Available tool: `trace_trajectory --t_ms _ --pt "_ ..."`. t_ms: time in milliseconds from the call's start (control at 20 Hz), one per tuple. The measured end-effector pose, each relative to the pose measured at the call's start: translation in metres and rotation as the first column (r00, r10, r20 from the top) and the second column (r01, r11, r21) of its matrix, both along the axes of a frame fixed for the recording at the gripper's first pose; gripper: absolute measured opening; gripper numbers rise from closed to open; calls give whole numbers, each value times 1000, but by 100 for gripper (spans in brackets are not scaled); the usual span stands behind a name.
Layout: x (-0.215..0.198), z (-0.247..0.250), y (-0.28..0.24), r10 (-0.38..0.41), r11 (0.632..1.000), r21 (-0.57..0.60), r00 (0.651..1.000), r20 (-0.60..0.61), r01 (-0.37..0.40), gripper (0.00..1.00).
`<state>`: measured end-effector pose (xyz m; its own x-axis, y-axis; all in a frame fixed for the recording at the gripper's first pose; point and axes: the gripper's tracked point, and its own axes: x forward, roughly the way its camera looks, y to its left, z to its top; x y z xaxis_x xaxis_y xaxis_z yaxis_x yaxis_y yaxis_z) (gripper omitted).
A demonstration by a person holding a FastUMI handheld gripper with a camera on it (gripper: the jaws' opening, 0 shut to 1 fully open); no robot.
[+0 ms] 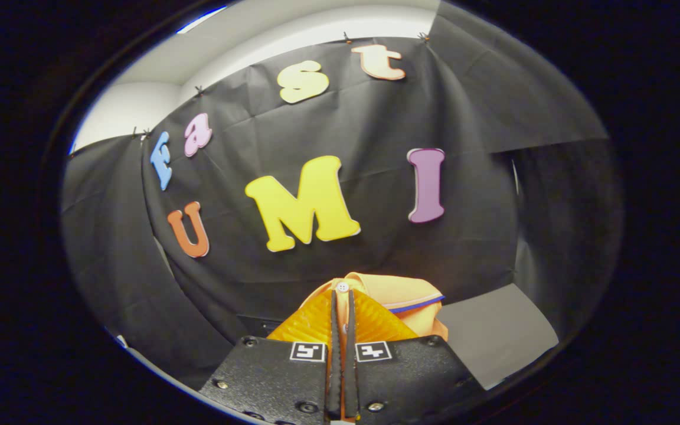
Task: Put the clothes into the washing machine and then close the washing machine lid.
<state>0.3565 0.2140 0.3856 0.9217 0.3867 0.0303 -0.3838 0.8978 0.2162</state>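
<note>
An orange garment (396, 298) with a white button and a blue-trimmed collar bunches up right at my fingertips. My gripper (343, 301) is shut on it: a strip of the orange cloth is pinched between the two fingers, which stand almost touching. The rest of the garment hangs to the right of the fingers and partly behind them. The gripper is raised, with the booth's black cloth wall beyond it.
A grey flat surface (496, 330) lies low to the right of the fingers. A dark box edge (260, 324) shows just left of the garment. A white wall and ceiling (269, 35) rise above the black cloth.
</note>
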Motion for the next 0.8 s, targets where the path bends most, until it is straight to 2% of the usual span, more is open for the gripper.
trace_trajectory --t_ms 400,800 --pt "-28 43 89 102 994 24 994 50 -103 6" --pt "-34 23 183 175 984 -18 985 5 -175 5"
